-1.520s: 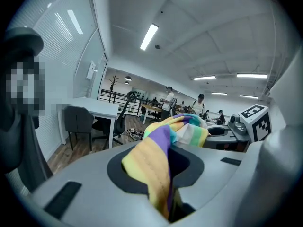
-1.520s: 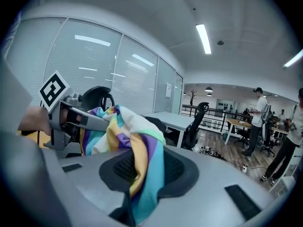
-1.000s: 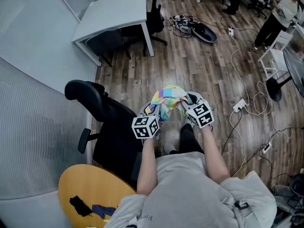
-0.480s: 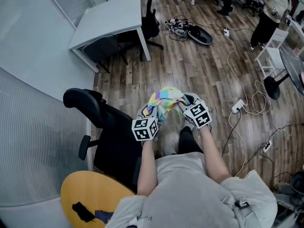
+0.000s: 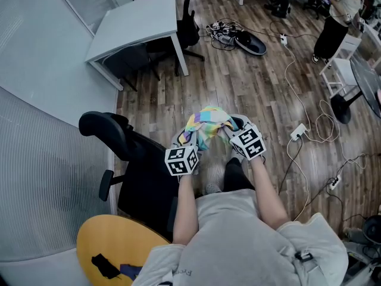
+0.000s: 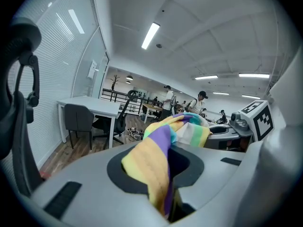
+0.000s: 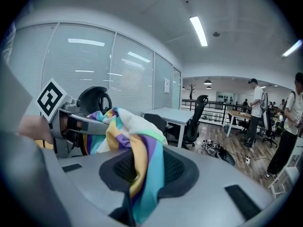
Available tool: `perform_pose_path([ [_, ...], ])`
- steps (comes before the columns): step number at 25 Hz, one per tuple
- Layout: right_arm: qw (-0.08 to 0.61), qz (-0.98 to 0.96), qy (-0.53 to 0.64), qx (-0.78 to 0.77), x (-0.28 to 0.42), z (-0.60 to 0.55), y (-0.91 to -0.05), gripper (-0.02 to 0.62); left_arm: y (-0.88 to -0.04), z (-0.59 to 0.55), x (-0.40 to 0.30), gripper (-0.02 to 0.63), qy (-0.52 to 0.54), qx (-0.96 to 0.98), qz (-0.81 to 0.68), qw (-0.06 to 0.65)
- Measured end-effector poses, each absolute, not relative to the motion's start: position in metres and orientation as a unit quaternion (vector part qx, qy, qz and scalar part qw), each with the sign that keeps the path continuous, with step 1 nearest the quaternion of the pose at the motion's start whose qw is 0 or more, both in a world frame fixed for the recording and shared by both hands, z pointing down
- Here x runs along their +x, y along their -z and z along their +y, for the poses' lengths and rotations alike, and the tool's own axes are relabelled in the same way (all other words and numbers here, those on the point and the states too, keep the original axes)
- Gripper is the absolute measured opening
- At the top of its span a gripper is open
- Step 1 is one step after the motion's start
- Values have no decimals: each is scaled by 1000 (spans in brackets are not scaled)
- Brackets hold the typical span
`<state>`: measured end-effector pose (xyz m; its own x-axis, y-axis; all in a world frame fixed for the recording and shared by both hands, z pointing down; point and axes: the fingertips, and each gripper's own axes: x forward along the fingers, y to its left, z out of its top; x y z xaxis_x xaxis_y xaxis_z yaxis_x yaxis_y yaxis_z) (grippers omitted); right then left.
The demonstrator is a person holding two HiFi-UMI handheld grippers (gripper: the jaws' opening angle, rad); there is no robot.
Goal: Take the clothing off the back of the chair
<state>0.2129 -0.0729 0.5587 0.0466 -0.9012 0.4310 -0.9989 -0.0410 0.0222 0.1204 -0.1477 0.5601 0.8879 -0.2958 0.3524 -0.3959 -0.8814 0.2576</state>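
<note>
A bunched striped garment point(image 5: 207, 126) in yellow, purple, teal and white hangs between both grippers, above the wooden floor and to the right of the black office chair point(image 5: 128, 154). My left gripper point(image 5: 186, 143) is shut on its left part; the cloth point(image 6: 156, 160) is pinched between the jaws. My right gripper point(image 5: 235, 131) is shut on its right part, with the fabric point(image 7: 139, 169) trapped between the jaws. In the right gripper view the left gripper point(image 7: 71, 122) shows close by, in front of the chair's headrest point(image 7: 94, 98).
A white desk point(image 5: 140, 22) with a dark chair under it stands at the back left. Cables and a power strip point(image 5: 299, 133) lie on the floor to the right. A yellow round table point(image 5: 116, 246) is at the near left. A person point(image 5: 336, 16) stands at the far right.
The head view shifted slightly between the earliest frame and now. Both grippers and the garment stay in the same place relative to the chair.
</note>
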Motion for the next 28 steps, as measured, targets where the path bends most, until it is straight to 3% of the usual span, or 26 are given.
perform_pose_path([
  [28, 163, -672, -150, 707, 211, -79, -555, 103, -556, -154, 119, 91, -148, 958, -182, 164],
])
